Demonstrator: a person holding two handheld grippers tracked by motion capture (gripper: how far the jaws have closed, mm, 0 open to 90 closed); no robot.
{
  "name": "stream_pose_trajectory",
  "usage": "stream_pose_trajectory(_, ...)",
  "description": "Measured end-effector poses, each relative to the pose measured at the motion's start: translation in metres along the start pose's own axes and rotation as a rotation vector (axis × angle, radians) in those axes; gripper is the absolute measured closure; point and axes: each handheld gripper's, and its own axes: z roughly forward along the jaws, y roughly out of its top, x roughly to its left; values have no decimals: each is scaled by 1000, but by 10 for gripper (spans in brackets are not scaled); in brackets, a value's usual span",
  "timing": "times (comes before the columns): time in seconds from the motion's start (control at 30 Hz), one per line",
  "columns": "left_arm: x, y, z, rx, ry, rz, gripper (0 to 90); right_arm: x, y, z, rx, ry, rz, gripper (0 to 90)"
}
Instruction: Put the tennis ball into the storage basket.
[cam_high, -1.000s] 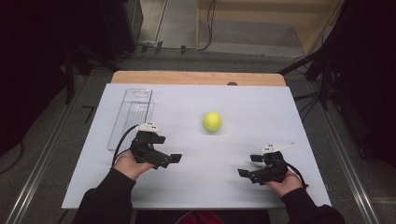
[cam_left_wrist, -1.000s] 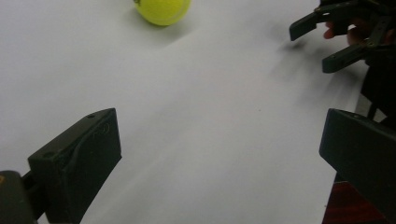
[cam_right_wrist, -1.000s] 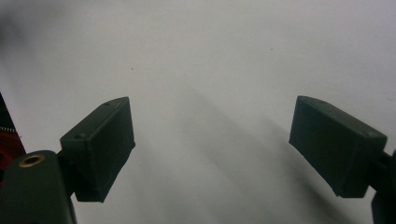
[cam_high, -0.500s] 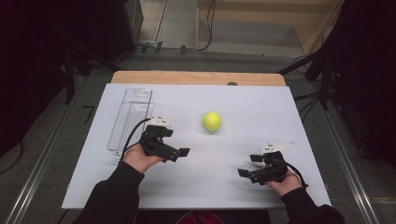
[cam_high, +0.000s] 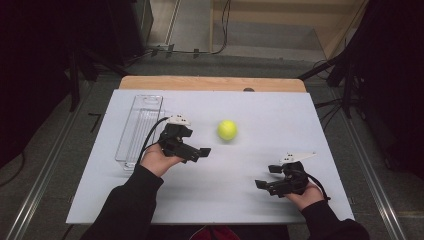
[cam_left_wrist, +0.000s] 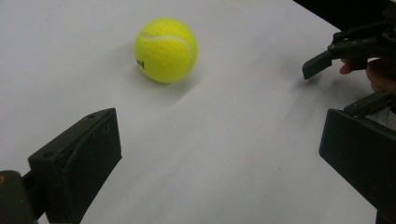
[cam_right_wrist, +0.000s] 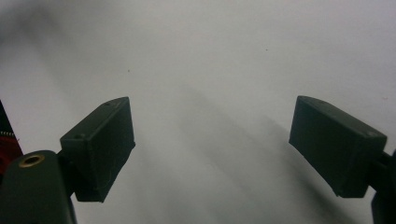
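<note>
White table (cam_high: 210, 200), tennis ball (cam_high: 227, 130) near left tongs (cam_high: 196, 151)

Yellow-green tennis ball (cam_high: 227, 130), white table (cam_high: 260, 115)

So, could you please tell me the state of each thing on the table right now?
Tennis ball: free on the table, untouched.
Clear tray: empty, at the left edge.
Left tool: open, pointed toward the ball.
Right tool: open, holding nothing, over bare table.

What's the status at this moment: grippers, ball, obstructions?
Left gripper open, short of the tennis ball, aimed at it. Right gripper open, holding nothing, low near the table edge. Ball free on table. Clear tray off to the side, path unobstructed.
</note>
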Motion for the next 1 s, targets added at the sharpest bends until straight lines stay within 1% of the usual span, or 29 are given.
stream_pose_trajectory(0.07,2,3,2,4,-1,3,0,0,0,0,-1,0,1,122)
stream_pose_trajectory(0.2,4,7,5,-4,3,1,0,0,0,-1,-7,-2,-2,121)
stream_pose_trajectory(0.23,4,9,5,-5,3,9,0,0,0,-1,-9,-3,-1,122)
stream_pose_trajectory(0.27,4,10,6,-14,4,6,0,0,0,-1,-11,-3,-2,121)
stream_pose_trajectory(0.33,5,13,7,-11,0,9,0,0,-1,-1,-14,-5,-1,122)
stream_pose_trajectory(0.47,5,19,12,-8,-13,31,0,-1,0,0,-10,-4,2,122)
stream_pose_trajectory(0.53,4,22,15,-7,-5,39,0,-1,0,0,-11,-2,7,122)
stream_pose_trajectory(0.67,7,29,21,-7,-3,49,0,-1,0,-1,-13,0,6,122)
stream_pose_trajectory(0.77,10,34,26,-9,-1,41,0,-1,-1,-1,-8,-5,4,121)
stream_pose_trajectory(0.87,12,39,30,-2,0,44,0,-1,0,-1,-12,-2,3,122)
stream_pose_trajectory(0.9,12,40,32,-7,0,45,0,-1,0,-1,-11,-3,4,122)
stream_pose_trajectory(0.93,13,41,33,-12,-1,40,0,-1,0,-1,-11,-3,2,122)
stream_pose_trajectory(0.97,13,43,34,-6,-5,34,0,-1,0,-1,-12,-1,2,122)
stream_pose_trajectory(1.0,14,44,35,-5,-4,39,0,-1,0,-1,-12,-1,6,122)
